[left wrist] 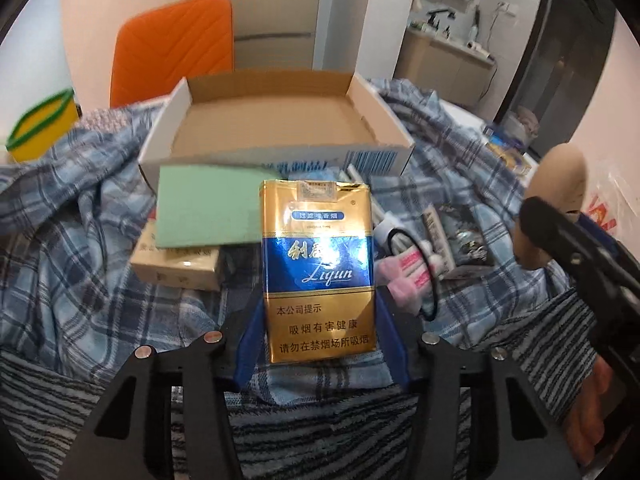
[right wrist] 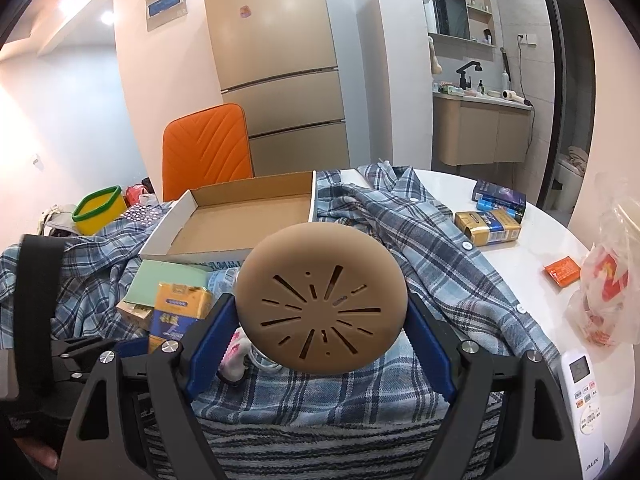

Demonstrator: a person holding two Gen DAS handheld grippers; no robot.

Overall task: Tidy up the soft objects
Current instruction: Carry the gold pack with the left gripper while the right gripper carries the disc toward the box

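My left gripper (left wrist: 318, 308) is shut on a gold and blue cigarette pack (left wrist: 318, 264) and holds it upright above the plaid shirt (left wrist: 80, 240). My right gripper (right wrist: 322, 312) is shut on a round tan silicone disc with slits (right wrist: 322, 300); the disc also shows at the right of the left wrist view (left wrist: 560, 184). An open, empty cardboard box (left wrist: 276, 120) lies just beyond both grippers, also in the right wrist view (right wrist: 240, 220).
A green pad (left wrist: 208, 208) rests on a beige carton (left wrist: 176, 268) by the box. A pink item (left wrist: 404, 276) lies on the shirt. A yellow tub (right wrist: 100, 208), orange chair (right wrist: 208, 144), another cigarette pack (right wrist: 488, 226), plastic bag (right wrist: 604, 288) and remote (right wrist: 584, 392) surround.
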